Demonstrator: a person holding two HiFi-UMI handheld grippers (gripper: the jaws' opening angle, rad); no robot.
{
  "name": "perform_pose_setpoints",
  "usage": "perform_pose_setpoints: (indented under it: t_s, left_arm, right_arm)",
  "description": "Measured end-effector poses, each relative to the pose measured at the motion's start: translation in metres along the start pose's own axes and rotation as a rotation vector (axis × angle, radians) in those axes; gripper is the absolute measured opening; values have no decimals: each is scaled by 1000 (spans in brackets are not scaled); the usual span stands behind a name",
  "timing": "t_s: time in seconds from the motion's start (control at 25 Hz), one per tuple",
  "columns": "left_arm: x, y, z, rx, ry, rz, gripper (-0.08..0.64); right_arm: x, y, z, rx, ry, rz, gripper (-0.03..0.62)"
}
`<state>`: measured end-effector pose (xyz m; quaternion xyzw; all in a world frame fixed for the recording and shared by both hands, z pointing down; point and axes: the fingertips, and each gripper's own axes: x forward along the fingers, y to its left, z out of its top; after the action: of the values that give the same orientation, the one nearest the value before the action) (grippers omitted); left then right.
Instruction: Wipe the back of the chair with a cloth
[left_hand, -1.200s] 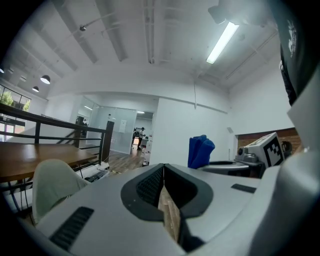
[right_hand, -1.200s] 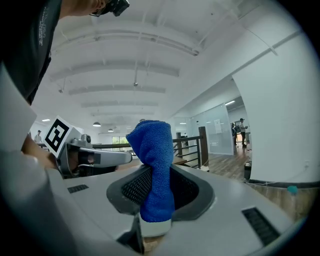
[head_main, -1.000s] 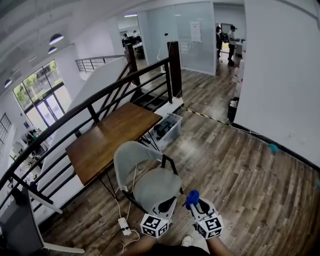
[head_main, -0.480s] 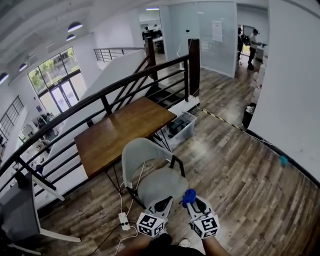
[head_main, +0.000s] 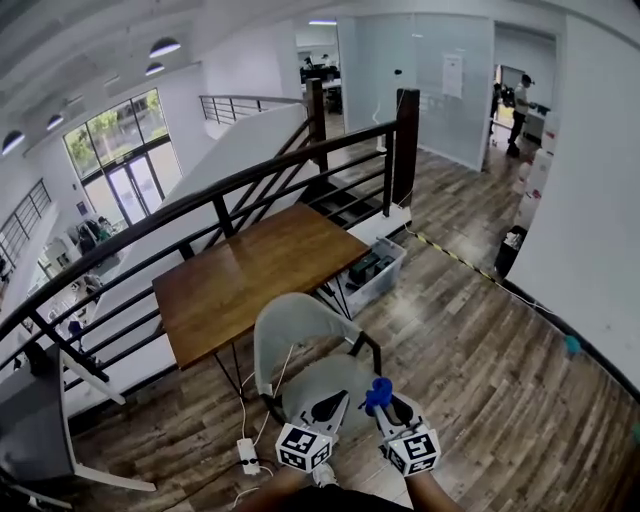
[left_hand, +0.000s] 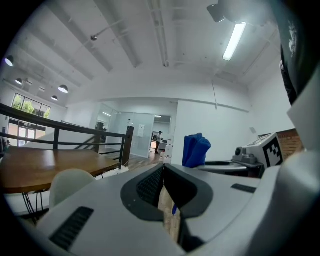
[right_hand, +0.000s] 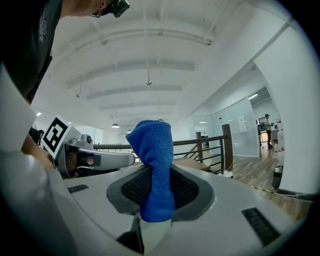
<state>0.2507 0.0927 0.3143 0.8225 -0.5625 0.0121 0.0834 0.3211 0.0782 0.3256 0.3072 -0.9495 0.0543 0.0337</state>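
On the wood floor the chair looms nearer; right tongs pinch cloth, left tongs closed, empty.

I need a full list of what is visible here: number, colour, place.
chair: one, light grey, beside the table
table: one, brown wood, along the railing
railing: one, black, behind the table
storage box: one, clear, on the floor by the table
power strip: one, white, on the floor left of the chair
cloth: one, blue, clamped in the right gripper
left gripper: jaws shut, empty
right gripper: shut on the cloth
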Motion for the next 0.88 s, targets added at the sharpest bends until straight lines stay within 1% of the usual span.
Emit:
perform_pose_setpoints:
  t_s: [0.16, 0.32, 0.6, 0.76, 0.88]
  left_arm:
    - [8, 26, 9, -21, -23, 1, 8]
    - [11, 49, 19, -24, -45, -5, 8]
    - [2, 87, 22, -38, -59, 0, 8]
    - [-2, 105, 25, -55, -66, 21, 8]
    - [-4, 115, 19, -68, -62, 34, 8]
  right_arm:
    - [32, 5, -8, -11, -3, 20, 101]
    - [58, 9, -1, -28, 17, 30, 101]
    - [93, 21, 4, -32, 24, 32, 101]
    - [111, 37, 6, -56, 38, 83, 101]
    - [120, 47, 4, -83, 52, 118, 101]
